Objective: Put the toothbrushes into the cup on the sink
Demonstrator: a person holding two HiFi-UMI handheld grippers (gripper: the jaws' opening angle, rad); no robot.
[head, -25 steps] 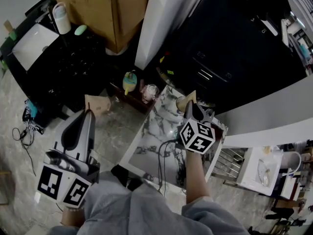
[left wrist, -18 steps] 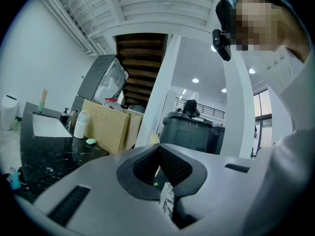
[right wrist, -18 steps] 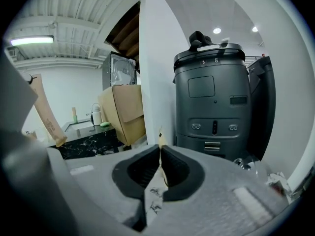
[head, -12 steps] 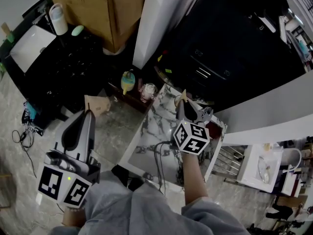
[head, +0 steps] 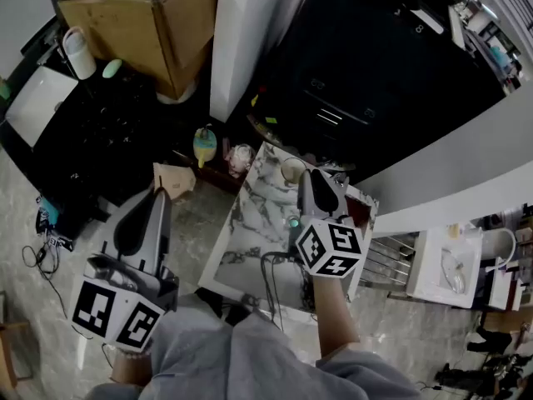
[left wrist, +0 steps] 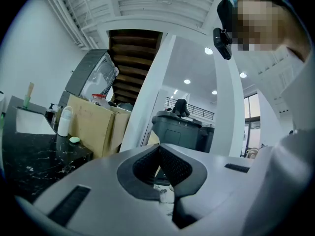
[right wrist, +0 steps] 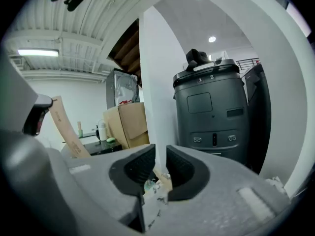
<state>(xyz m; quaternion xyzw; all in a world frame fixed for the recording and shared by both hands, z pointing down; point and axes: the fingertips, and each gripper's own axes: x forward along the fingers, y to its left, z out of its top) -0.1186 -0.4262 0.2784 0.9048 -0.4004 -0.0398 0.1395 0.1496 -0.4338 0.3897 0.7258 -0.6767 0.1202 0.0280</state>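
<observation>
A small marble-topped stand (head: 241,244) sits in front of me. A pale cup (head: 291,171) stands upright at its far edge. A small teal item (head: 293,222) lies on the marble, too small to identify. My right gripper (head: 311,176) hovers over the stand's far right, just right of the cup, its jaws a narrow gap apart with nothing between them (right wrist: 161,155). My left gripper (head: 157,192) hangs over the floor left of the stand, jaws closed and empty (left wrist: 158,149). No toothbrush is clearly visible.
A white pillar (head: 240,40) and a dark grey bin (head: 366,82) stand behind the stand. A cardboard box (head: 154,19) and a black counter (head: 100,127) with a white bottle (head: 78,52) lie far left. A black cable (head: 273,267) trails over the marble.
The right gripper has drifted slightly back toward me and left, so the cup now shows beside its tip. The left gripper has barely moved.
</observation>
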